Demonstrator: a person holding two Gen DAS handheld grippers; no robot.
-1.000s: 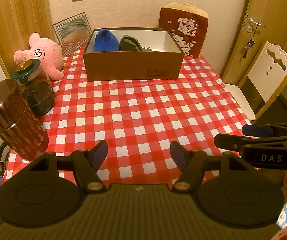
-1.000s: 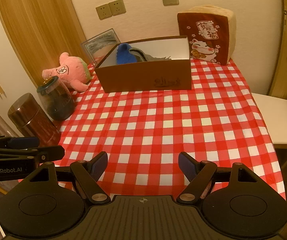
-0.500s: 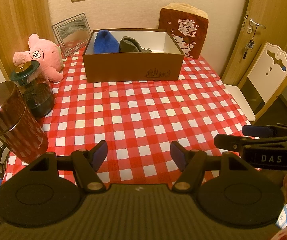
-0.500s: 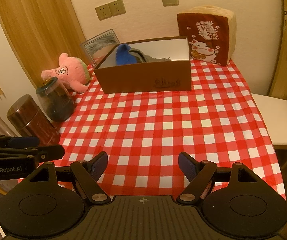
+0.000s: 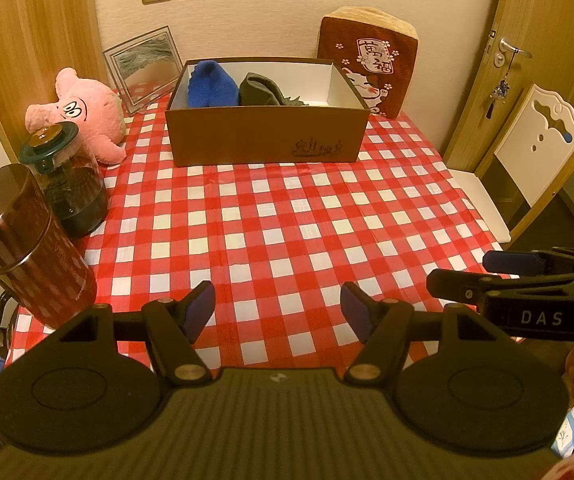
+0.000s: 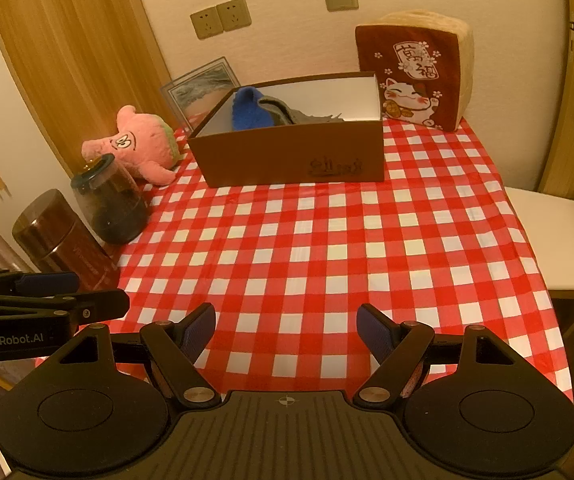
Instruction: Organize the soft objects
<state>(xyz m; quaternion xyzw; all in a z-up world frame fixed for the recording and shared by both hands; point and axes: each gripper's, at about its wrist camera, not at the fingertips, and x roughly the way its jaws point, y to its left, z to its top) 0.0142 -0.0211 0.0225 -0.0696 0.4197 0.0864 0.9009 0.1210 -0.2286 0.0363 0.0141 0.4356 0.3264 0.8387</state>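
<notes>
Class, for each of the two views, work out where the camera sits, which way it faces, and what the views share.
Left wrist: on the left gripper, facing down over the checked table to the box; right gripper at right edge.
Right wrist: on the right gripper, same heading; left gripper at left edge.
Shared: box, pink plush, cushion; both grippers open, empty.

Two wrist fisheyes, near edge of checked table (image 5: 287, 216), angled down toward far wall. Shared: brown box (image 6: 287, 156) upper centre.
</notes>
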